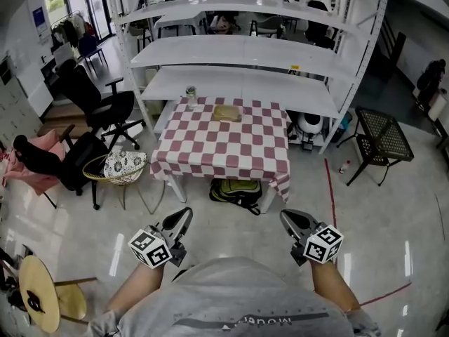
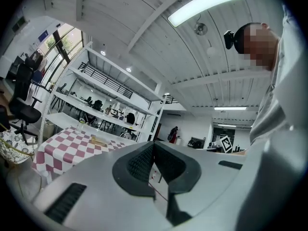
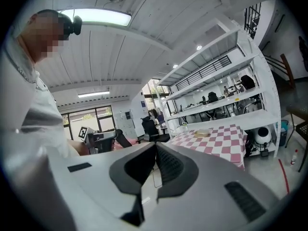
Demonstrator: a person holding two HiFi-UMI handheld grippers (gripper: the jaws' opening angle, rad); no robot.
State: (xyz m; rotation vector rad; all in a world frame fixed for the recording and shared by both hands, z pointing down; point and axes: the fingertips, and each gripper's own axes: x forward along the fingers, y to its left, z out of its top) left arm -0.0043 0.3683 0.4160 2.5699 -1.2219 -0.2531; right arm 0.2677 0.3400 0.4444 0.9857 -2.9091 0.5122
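Standing back from the checkered table (image 1: 224, 149), the person holds both tools low and close to the body, well apart from the table's near edge. The left gripper (image 1: 182, 218) points toward the table's near left corner. Its own view shows its two dark ribbed pads (image 2: 139, 163) pressed together with nothing between them. The right gripper (image 1: 290, 220) points toward the near right corner, and its jaws likewise meet, clenched on nothing. Neither gripper touches anything.

On the table's far side lie a flat tan block (image 1: 226, 113) near the middle and a glass jar (image 1: 191, 95) at the far left corner. Under the table, toward its near edge, sits a green-and-black bag (image 1: 237, 192). Left of the table stand a wicker basket chair (image 1: 118, 168) and a black office chair (image 1: 99, 107). Behind the table rises white shelving (image 1: 245, 51), and to its right is a black mesh side table (image 1: 382, 133).
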